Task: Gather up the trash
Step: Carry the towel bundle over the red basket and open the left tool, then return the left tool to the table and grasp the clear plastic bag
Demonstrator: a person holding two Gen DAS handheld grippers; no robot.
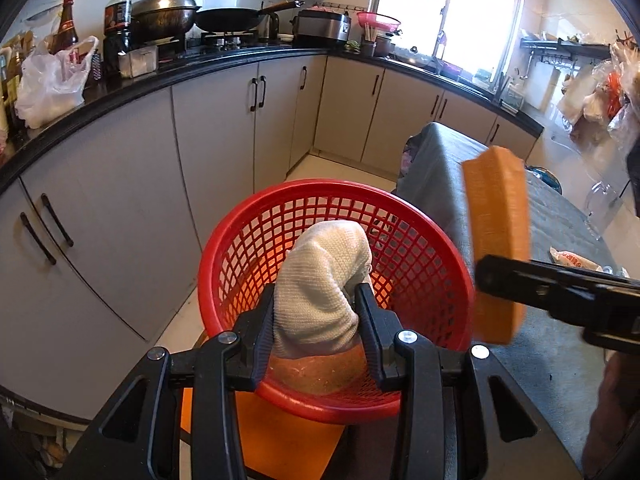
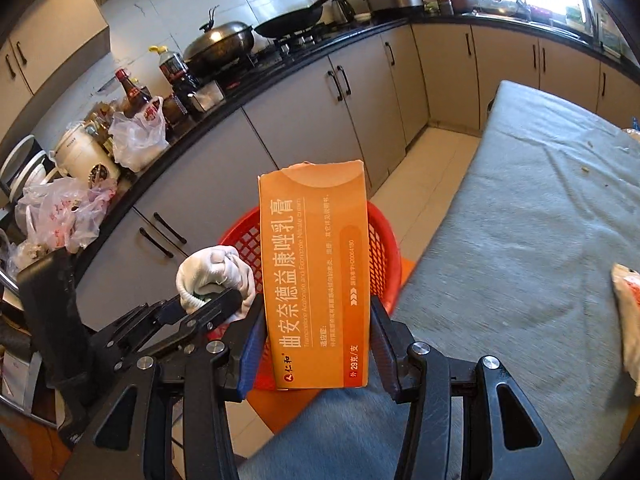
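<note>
My left gripper (image 1: 316, 292) is shut on a white knitted glove (image 1: 324, 280) and holds it over the red mesh basket (image 1: 432, 240), which stands on an orange stool. My right gripper (image 2: 316, 304) is shut on an orange ointment carton (image 2: 316, 280) with Chinese print, held upright just right of the basket (image 2: 384, 248). In the left wrist view the carton (image 1: 496, 240) hangs at the basket's right rim. In the right wrist view the glove (image 2: 216, 272) and the left gripper (image 2: 208, 312) sit to the left.
A table with a grey cloth (image 2: 520, 240) lies to the right, with a snack wrapper (image 1: 572, 260) on it. The dark kitchen counter (image 1: 200, 68) curves along the left and back with bottles, woks and plastic bags. Grey cabinets (image 1: 120, 200) stand below.
</note>
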